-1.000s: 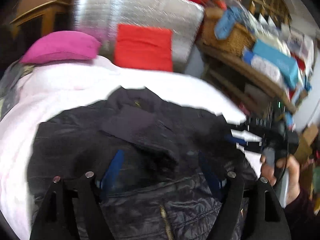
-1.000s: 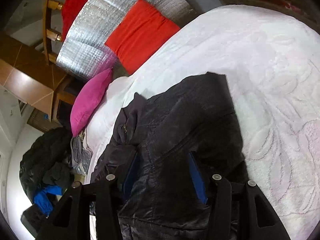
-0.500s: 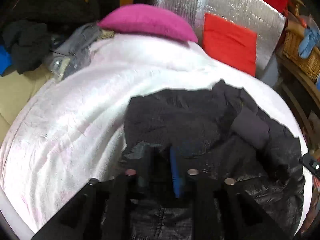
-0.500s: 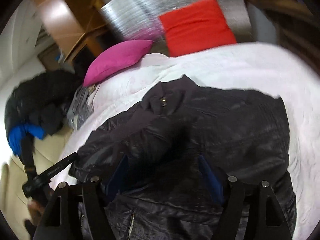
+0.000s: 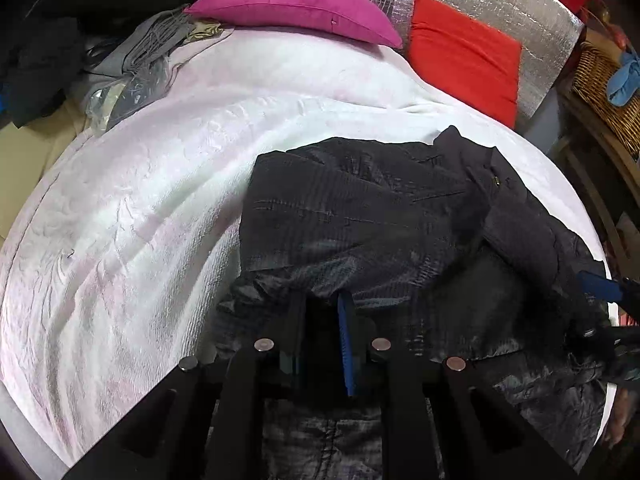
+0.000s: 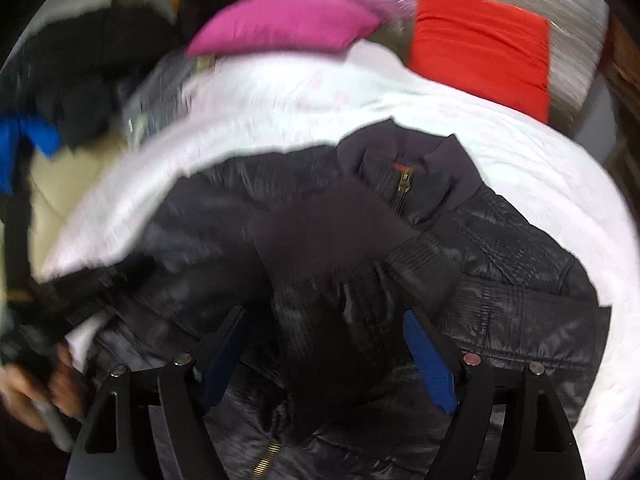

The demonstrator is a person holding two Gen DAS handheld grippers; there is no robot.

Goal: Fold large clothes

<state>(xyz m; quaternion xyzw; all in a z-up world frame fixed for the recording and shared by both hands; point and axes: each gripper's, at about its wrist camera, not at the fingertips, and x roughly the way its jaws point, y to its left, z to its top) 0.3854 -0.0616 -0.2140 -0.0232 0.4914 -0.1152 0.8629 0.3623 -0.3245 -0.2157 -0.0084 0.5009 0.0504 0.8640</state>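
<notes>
Jacket [image 5: 380,216] lies on the bed [image 5: 160,208], sleeves folded in; left tool [image 5: 320,320] pinches its near fabric, right tool [image 6: 332,344] opening empty above it; lengthwise fold remains.

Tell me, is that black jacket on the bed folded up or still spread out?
Partly folded. The black jacket lies on the white blanket with one sleeve laid across its zipped front, the rest still spread.

Black shiny jacket [image 5: 380,216] w/ gold zip; white blanket [image 5: 140,208]; magenta pillow [image 5: 296,8]; red cushion [image 5: 464,52]; blue-padded fingers [image 6: 430,364].
</notes>
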